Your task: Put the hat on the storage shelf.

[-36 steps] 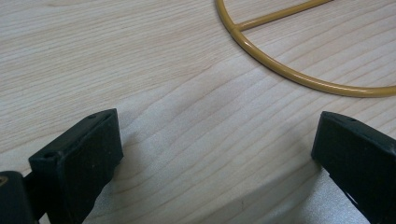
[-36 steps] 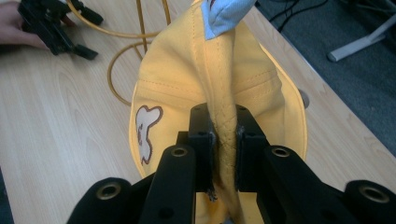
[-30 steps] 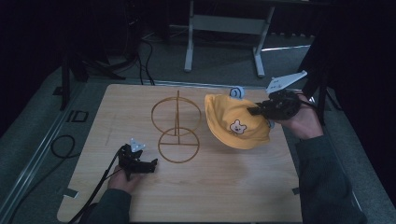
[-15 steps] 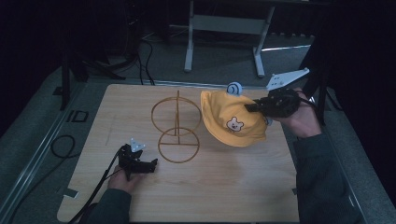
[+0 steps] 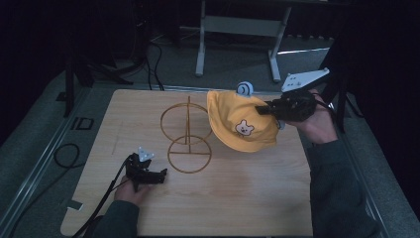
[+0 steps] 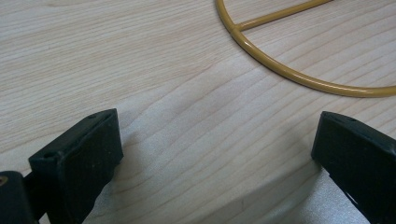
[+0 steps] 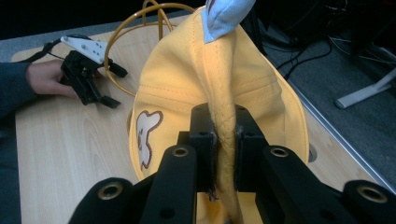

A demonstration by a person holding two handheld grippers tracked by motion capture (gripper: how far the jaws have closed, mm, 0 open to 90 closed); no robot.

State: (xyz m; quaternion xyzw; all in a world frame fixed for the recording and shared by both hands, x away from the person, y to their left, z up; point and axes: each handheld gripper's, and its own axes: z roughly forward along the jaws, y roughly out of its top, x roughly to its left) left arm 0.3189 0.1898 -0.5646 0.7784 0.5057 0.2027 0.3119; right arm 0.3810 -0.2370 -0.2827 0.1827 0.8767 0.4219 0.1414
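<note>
Yellow hat [image 5: 242, 126] hangs in the air at 3 o'clock of the wire stand [image 5: 187, 135], pinched at its brim by the right gripper [image 5: 263, 110], probably to hang it there, while the left gripper [image 5: 161, 175] rests open.

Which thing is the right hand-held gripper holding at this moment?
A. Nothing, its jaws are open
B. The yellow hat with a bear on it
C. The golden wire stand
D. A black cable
B: in the right gripper view the right hand-held gripper has its jaws shut on a fold of the yellow hat, held up beside the wire stand.
</note>
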